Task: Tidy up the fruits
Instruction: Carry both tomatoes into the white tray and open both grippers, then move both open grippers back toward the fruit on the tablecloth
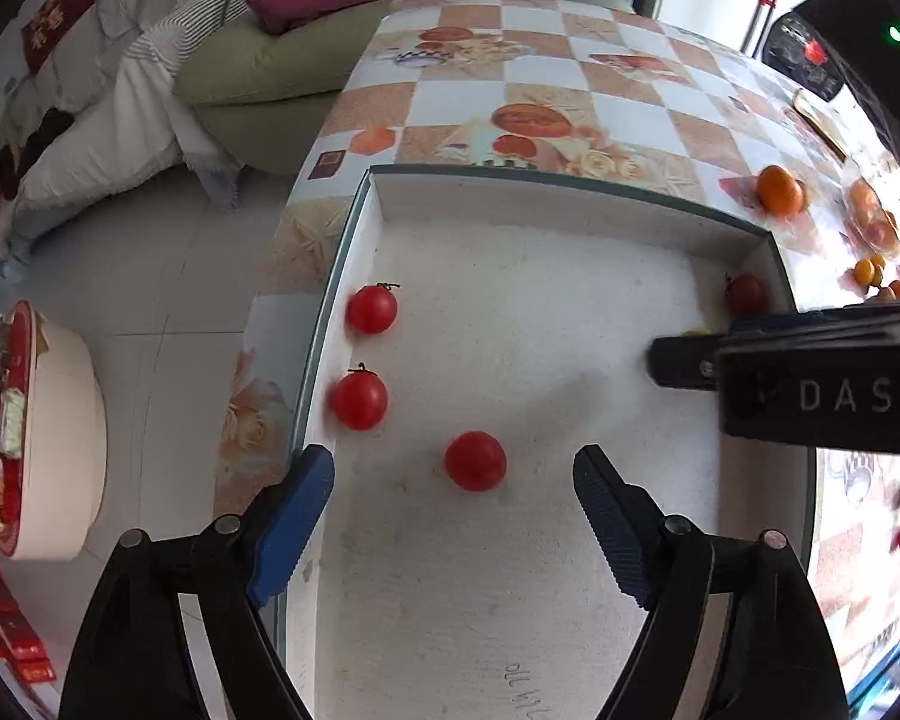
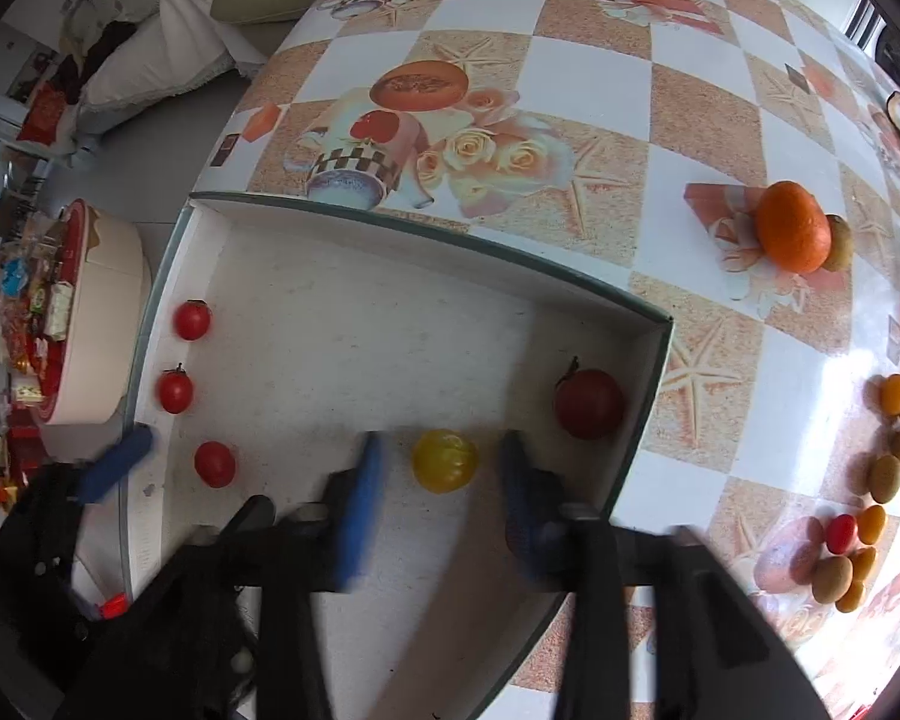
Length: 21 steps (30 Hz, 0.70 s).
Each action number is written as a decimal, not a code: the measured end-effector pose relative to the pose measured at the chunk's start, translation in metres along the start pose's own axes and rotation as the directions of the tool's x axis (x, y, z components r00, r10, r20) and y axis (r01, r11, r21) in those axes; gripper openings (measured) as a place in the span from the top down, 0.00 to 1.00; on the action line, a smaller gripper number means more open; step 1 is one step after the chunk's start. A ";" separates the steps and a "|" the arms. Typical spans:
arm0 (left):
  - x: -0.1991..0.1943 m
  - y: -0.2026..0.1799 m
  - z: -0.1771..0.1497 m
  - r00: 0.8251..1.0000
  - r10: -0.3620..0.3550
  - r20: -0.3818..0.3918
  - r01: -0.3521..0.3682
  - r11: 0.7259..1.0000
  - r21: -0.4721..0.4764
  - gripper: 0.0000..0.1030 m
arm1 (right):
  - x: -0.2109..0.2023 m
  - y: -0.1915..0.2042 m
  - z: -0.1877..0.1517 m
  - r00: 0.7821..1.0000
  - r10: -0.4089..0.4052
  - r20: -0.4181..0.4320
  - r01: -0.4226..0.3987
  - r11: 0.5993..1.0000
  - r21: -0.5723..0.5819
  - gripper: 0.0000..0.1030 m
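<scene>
Looking thru left wrist view: left gripper (image 1: 453, 471) jaws wide apart, holding nothing, red tomato (image 1: 475, 461) between them in white tray (image 1: 546, 198). Right wrist view: right gripper (image 2: 441, 468) open, empty, around yellow tomato (image 2: 444, 459); it may roll away if pads close off-centre. Checkered table (image 2: 594, 72), sofa w/ blankets behind.

Both wrist views look steeply down, near, sharing the white tray (image 1: 570, 204)
</scene>
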<state>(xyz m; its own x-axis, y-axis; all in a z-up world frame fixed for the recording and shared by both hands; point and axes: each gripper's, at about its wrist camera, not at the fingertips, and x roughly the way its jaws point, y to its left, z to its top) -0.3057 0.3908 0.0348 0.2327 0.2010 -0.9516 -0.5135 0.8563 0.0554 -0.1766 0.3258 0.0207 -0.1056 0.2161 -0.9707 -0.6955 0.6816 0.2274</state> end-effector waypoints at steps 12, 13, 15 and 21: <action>-0.011 -0.005 -0.008 1.000 0.001 -0.031 -0.001 1.000 0.015 0.20 | -0.036 -0.003 -0.004 0.992 0.080 0.095 -0.085 0.995 0.055 0.17; -0.013 -0.008 -0.008 1.000 -0.002 -0.029 0.002 1.000 0.021 0.20 | -0.042 -0.006 -0.007 0.992 0.075 0.106 -0.082 0.995 0.063 0.17; -0.019 -0.012 -0.007 1.000 -0.005 -0.024 0.006 0.999 0.034 0.20 | -0.052 -0.015 -0.012 0.990 0.066 0.126 -0.077 0.993 0.085 0.17; -0.033 -0.037 -0.003 1.000 -0.023 -0.008 0.024 0.996 0.089 0.20 | -0.081 -0.058 -0.038 0.987 0.029 0.160 -0.057 0.983 0.173 0.17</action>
<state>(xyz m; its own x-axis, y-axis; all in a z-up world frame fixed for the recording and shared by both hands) -0.2974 0.3511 0.0636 0.2382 0.1776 -0.9548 -0.4320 0.8999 0.0596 -0.1549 0.2426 0.0831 -0.0106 0.3453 -0.9384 -0.5546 0.7789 0.2928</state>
